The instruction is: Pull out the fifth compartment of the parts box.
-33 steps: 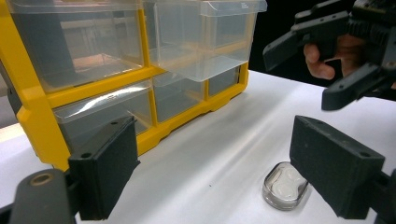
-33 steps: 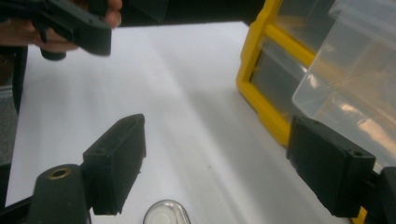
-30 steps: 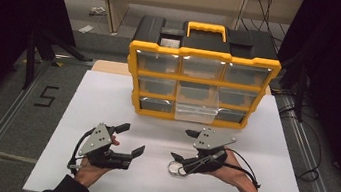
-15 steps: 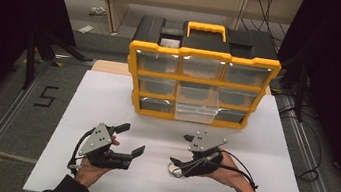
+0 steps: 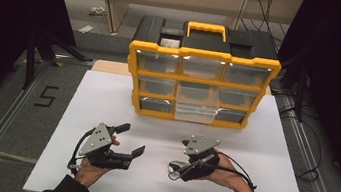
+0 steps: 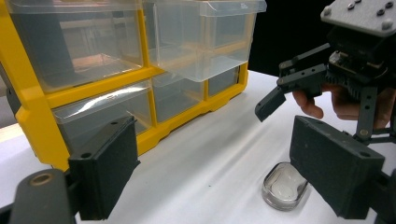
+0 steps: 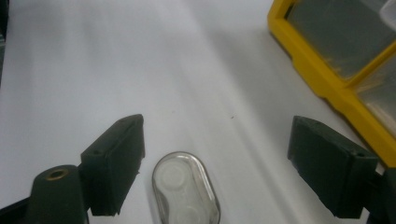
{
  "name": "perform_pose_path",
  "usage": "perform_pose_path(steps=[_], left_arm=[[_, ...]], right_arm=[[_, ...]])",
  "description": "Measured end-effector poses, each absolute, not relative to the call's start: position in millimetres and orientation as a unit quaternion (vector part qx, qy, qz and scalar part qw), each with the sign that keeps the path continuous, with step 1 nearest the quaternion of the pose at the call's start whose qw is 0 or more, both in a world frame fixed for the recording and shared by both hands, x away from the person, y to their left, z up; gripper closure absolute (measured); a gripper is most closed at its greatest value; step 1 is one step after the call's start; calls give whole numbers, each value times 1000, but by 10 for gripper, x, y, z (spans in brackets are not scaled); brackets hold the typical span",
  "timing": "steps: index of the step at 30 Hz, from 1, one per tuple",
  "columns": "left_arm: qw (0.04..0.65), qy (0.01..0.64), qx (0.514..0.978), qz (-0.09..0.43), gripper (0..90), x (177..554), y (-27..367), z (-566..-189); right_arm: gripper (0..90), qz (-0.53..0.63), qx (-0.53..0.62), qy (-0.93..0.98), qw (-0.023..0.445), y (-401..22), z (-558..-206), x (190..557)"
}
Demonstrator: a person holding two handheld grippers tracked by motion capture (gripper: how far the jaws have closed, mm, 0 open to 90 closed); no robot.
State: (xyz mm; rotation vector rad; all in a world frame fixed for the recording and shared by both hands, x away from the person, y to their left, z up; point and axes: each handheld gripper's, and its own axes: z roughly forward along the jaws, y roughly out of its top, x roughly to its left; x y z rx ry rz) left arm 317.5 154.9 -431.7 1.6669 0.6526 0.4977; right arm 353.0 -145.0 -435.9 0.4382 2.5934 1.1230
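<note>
— The right gripper (image 7: 215, 163)?
— Jaws spread wide, empty, over the clear oval case (image 7: 186, 196) on the near white mat (image 7: 140, 56). The left gripper (image 5: 126, 143) is wide open too.
— How will it handle?
— Probably light, stiff, slick. Pinch its long sides.

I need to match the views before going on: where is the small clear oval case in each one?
High view: clear oval case on the white table, lower centre, under the right gripper.
Left gripper view: bottom right, beside the right-hand jaw.
Right gripper view: bottom centre, between the open jaws.
Shared landmark: yellow drawer organizer.
</note>
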Motion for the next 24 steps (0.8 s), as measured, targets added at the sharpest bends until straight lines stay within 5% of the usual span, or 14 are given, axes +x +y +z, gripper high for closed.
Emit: perform_pose_path(steps=[24], left_arm=[[597, 285, 720, 211, 149, 3208, 1533, -4325]], right_arm=[[205, 324, 141, 931, 95, -1434, -4585, 3577]])
